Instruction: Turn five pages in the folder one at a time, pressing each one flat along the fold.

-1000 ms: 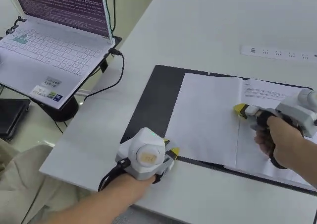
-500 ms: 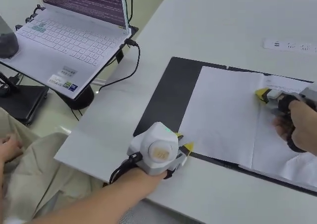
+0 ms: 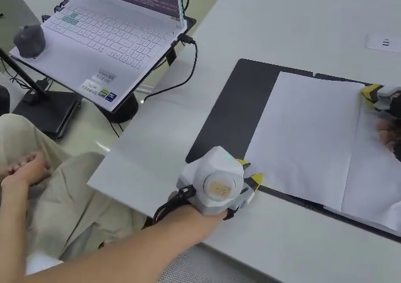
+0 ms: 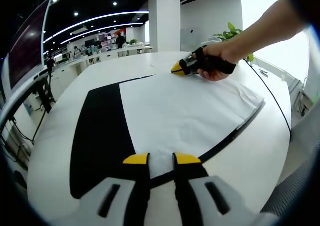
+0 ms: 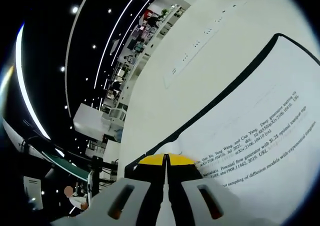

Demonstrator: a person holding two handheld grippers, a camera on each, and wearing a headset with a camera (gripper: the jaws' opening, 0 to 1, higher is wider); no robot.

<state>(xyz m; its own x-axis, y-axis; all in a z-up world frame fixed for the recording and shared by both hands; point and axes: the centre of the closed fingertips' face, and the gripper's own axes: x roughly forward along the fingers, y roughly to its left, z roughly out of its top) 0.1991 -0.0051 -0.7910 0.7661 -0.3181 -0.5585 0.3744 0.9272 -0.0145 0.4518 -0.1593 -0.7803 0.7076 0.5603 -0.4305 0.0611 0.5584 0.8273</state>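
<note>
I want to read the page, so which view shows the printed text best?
The right gripper view: the printed text is near and legible, just ahead of the right gripper's shut fingers. In the head view and left gripper view the pages look blank.

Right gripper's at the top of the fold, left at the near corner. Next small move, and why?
Probably draw the right gripper down the fold toward the near edge: its fingers are shut at the fold's far end, and the left gripper sits at the near corner of the turned page, where it can steady it.
</note>
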